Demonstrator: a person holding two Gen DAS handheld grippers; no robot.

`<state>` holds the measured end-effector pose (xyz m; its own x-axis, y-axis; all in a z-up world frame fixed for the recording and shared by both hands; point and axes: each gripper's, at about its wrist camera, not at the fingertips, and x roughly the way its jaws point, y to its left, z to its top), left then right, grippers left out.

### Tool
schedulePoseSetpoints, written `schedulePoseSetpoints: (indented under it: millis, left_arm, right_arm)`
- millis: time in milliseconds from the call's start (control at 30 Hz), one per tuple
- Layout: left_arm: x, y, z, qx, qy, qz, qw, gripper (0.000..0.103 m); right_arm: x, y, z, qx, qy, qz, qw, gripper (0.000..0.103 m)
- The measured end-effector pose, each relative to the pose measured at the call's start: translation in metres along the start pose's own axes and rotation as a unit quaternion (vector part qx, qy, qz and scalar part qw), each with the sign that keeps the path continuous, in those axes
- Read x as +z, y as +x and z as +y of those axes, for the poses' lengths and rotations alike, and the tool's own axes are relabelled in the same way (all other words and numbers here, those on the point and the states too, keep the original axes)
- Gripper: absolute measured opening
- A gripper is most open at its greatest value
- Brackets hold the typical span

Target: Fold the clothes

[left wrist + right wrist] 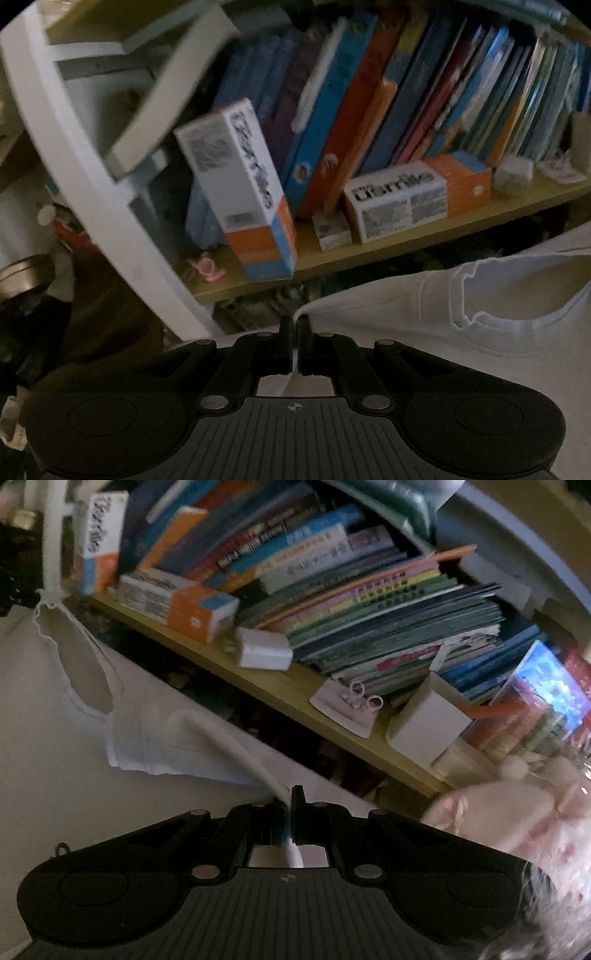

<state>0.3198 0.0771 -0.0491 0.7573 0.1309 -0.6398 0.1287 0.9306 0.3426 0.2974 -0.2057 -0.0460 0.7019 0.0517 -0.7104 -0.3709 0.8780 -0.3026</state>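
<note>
Shirt (480, 332), white and with a ribbed neckline, hangs stretched between the two grippers in front of a shelf (406, 236) of books (369, 103).

On the left wrist view, the left gripper (294, 326) has its fingers (284, 332) closed together on a corner of the cloth; a thin strip of white fabric runs down between them. From that pinch the shirt spreads out to the right, its open neck lying well right of the fingers.

On the right wrist view, the right gripper (288, 801) is likewise clamped on the shirt (155, 731): a rolled white edge comes down from the upper left and passes between the closed fingers (298, 797), showing again below them. The rest of the garment extends left of the gripper, with the neck opening at the far left.

Behind the shirt, two orange, blue and white boxes sit on the shelf, one box (243, 184) upright and leaning, one carton (413, 195) lying flat in front of the books. A pink and white cloth (535, 823) shows blurred at the right edge of the right wrist view.
</note>
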Motion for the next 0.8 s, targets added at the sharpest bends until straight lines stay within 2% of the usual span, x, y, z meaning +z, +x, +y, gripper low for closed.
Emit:
schedulePoseSetpoints:
  millis: [100, 167, 200, 267, 367, 467, 567, 700, 800]
  left_arm:
    - [-0.001, 0.021, -0.006, 0.017, -0.004, 0.038, 0.9991, 0.018]
    - [-0.005, 0.025, -0.004, 0.010, -0.008, 0.067, 0.9977, 0.042]
    - [-0.009, 0.018, 0.001, 0.001, -0.007, 0.062, 0.9981, 0.046]
    - [-0.019, -0.004, 0.013, -0.015, -0.009, 0.043, 0.9989, 0.061]
    - [-0.040, -0.051, 0.048, -0.036, -0.021, 0.007, 0.9991, 0.070]
    - [-0.078, -0.102, 0.088, -0.037, -0.046, -0.002, 0.9982, 0.071]
    - [-0.125, -0.142, 0.111, -0.035, -0.058, 0.011, 0.9977, 0.071]
    - [-0.181, -0.173, 0.119, -0.029, -0.083, 0.043, 0.9952, 0.071]
    - [-0.199, -0.179, 0.124, -0.030, -0.136, 0.034, 0.9897, 0.071]
  right_arm:
    - [-0.002, 0.024, 0.006, -0.008, -0.021, 0.018, 1.000, 0.002]
    - [-0.005, 0.037, 0.011, -0.014, -0.031, 0.032, 0.999, 0.002]
    - [-0.006, 0.040, 0.011, -0.014, -0.027, 0.037, 0.999, 0.003]
    - [-0.008, 0.037, 0.009, -0.010, -0.011, 0.040, 0.999, 0.005]
    - [-0.010, 0.018, 0.001, 0.001, 0.027, 0.030, 0.999, 0.033]
    - [-0.022, -0.024, -0.002, 0.029, 0.059, 0.008, 0.998, 0.037]
    - [-0.047, -0.071, 0.015, 0.056, 0.060, -0.001, 0.997, 0.041]
    - [-0.083, -0.129, 0.055, 0.082, 0.059, -0.001, 0.995, 0.043]
    - [-0.104, -0.159, 0.087, 0.087, 0.080, 0.005, 0.993, 0.043]
